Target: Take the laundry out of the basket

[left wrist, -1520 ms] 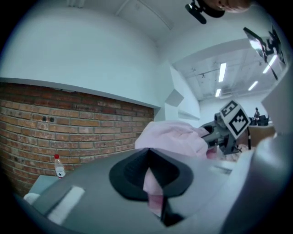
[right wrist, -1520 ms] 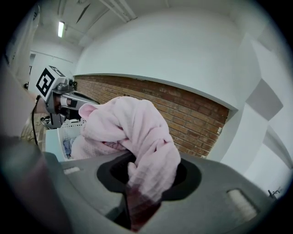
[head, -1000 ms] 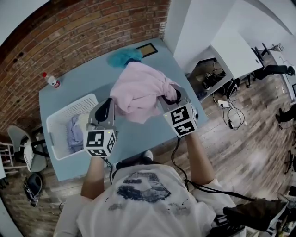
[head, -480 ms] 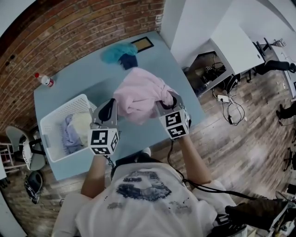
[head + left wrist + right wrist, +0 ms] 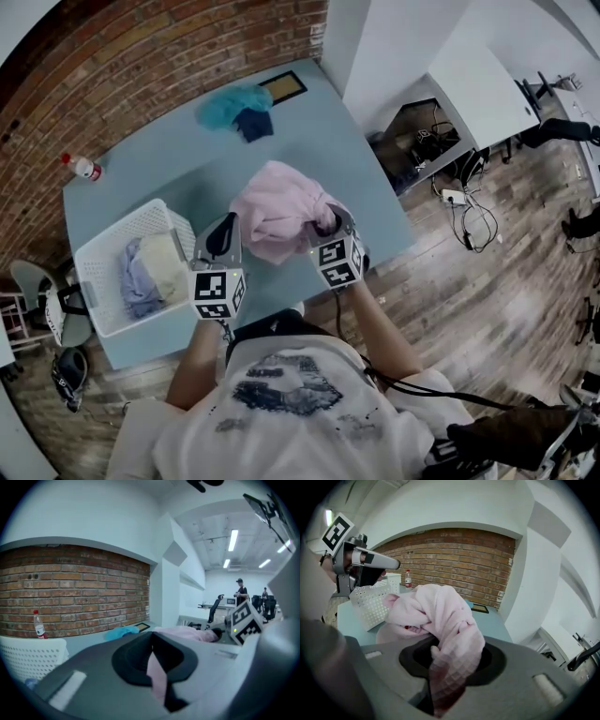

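Over table's (image 5: 319,141) near edge, L gripper (image 5: 228,231) & R gripper (image 5: 325,223) each pinch pink garment (image 5: 277,208) hanging betw. them. White basket (image 5: 120,231) at left end holds more laundry (image 5: 141,277).

With forearms extended side by side, the left tongs (image 5: 224,236) and right tongs (image 5: 325,225) each pinch the pink waffle-knit garment (image 5: 277,206).

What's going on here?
A person holds a gripper in each hand. The left gripper and the right gripper are both shut on a pink garment, held between them over the blue table, beside the white basket. The basket has a lavender piece and a cream piece inside. A teal cloth lies at the table's far end.
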Demonstrator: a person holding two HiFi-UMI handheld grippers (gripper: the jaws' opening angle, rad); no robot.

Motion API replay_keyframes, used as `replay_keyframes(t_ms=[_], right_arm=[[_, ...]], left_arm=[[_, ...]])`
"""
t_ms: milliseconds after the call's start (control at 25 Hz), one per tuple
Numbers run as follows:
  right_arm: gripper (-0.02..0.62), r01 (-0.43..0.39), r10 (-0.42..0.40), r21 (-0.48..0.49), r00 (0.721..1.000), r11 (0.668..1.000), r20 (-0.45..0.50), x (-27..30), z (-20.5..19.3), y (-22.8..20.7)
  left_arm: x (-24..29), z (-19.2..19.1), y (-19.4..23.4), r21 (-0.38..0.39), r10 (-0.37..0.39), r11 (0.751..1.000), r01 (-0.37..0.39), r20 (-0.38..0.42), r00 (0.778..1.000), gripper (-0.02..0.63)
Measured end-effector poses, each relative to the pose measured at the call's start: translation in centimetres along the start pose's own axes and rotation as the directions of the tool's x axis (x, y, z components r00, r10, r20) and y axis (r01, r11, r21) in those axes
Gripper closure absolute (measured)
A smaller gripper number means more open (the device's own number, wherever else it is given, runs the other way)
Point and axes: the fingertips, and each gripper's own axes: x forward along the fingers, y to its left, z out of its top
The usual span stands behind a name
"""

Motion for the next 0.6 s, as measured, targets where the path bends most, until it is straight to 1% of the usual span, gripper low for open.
replay_keyframes(t_ms=[280,440,600], right_arm=[[0.429,-0.007,0.010,0.078,0.999,0.997,-0.040,2.9,-3.7,0.1],[0.413,-0.005,0.011,0.107,0.999,0.994,-0.053,3.5,-4.4,-0.4],[0.379,-0.012,0.020,0.122,0.998,0.992,-0.063,3.7,-4.6,-0.7]], left_arm=[[1.0,-2.4,0.1,-0.026,0.007,1.000,-0.008,-0.052,0.999,0.617],[1.0,-2.7,0.3,-0.032,0.009,0.999,-0.011,-0.060,0.998,0.617],[1.0,-2.7,0.3,-0.040,-0.001,0.999,-0.001,-0.054,0.999,0.617]])
